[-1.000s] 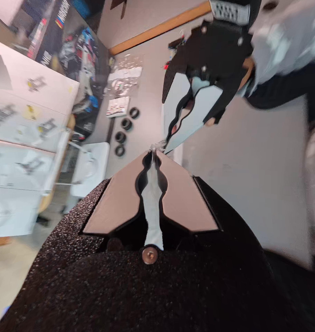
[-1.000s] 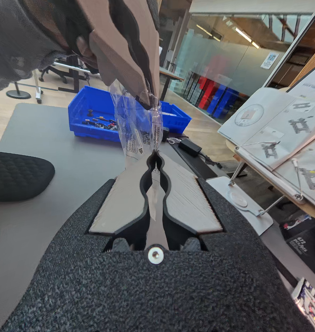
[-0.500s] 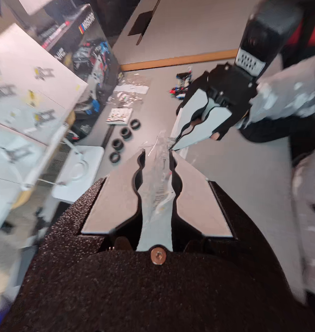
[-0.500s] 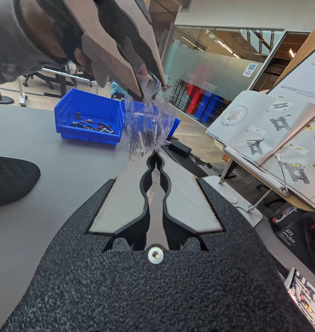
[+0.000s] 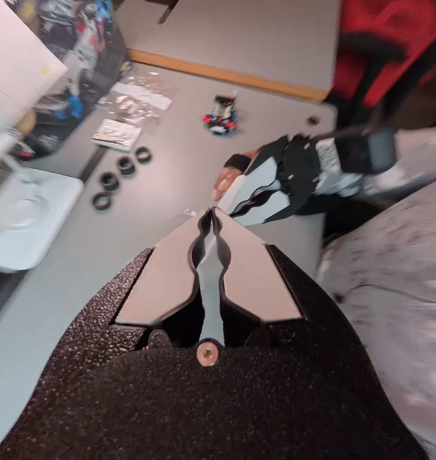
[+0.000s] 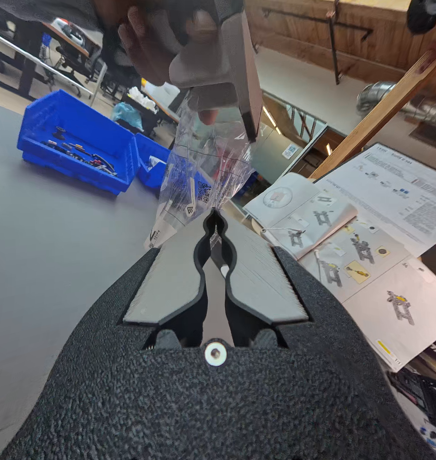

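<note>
A clear plastic bag [image 6: 202,174] with printed marks hangs stretched between both grippers above the grey table [image 6: 50,236]. My right gripper [image 6: 215,211] is shut on the bag's lower edge. My left gripper [image 5: 212,211] is shut; in the right wrist view it comes down from above [image 6: 250,137] and pinches the bag's upper corner. In the left wrist view only a sliver of plastic shows at its tips, and the right gripper [image 5: 226,210] meets it tip to tip. The bag looks empty.
Two blue bins [image 6: 75,149] with small parts stand at the table's far side. An open instruction booklet [image 6: 336,236] rests on a stand at the right. Black tyres [image 5: 122,169], a small model car [image 5: 221,117], plastic packets [image 5: 137,99] and a white stand base [image 5: 25,211] lie on the table.
Half a second ago my left gripper was open around the bag; it is now shut on its upper corner. Both views have swung, and the bag is pulled wider between the grippers.
</note>
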{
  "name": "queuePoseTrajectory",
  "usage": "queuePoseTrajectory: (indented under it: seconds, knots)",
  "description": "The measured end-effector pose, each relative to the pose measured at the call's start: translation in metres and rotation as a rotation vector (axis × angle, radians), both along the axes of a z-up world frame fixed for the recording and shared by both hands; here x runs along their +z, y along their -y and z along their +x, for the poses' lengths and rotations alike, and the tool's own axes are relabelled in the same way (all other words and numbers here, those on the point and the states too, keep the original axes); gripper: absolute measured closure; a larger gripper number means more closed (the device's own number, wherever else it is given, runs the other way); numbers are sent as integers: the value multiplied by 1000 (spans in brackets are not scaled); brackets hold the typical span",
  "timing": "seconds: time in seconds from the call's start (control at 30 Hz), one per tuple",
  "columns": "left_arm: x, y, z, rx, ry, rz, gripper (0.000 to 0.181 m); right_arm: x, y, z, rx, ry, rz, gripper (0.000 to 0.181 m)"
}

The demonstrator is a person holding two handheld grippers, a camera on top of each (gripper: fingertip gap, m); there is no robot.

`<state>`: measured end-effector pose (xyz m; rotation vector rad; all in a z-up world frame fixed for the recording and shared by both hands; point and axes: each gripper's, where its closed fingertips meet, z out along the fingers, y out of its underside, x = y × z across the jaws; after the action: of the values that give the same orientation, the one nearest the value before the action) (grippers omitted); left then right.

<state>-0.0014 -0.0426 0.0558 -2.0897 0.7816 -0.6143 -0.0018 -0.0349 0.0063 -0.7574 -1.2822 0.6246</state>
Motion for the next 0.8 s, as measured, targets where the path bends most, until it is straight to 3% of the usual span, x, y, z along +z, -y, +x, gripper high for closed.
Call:
queuePoseTrajectory:
  seconds: [0.03, 0.1, 0.2, 0.3, 0.33, 0.43, 0.5, 0.6, 0.7, 0.8]
  knots:
    - [5, -1, -1, 16, 166, -96, 181, 6, 1, 5, 7, -49, 34, 181]
    - [4, -4, -5, 24, 331, -172, 181, 10, 2, 10, 28, -86, 40, 181]
    - [5, -1, -3, 15, 417, -161, 181, 7, 3, 13, 147, -107, -88, 181]
    - [43, 8, -4, -39, 546, -5, 179, 0, -7, 17, 261, -88, -296, 181]
    - [54, 12, -10, -49, 533, 74, 178, -2, -10, 19, 298, -90, -354, 181]
    - [50, 15, -45, 12, 265, 345, 143, -5, -17, 33, 432, -100, -510, 181]
    - [25, 19, -69, 33, 173, 421, 123, -10, -24, 44, 471, -89, -562, 181]
    - [-44, 32, -85, -32, 239, 337, 96, -15, -37, 59, 504, -92, -632, 181]
    - [-129, 19, -95, -17, 218, 255, 97, -17, -41, 71, 586, -85, -701, 181]
    - [-167, 5, -72, -46, 283, 169, 120, -25, -53, 74, 562, -76, -713, 181]
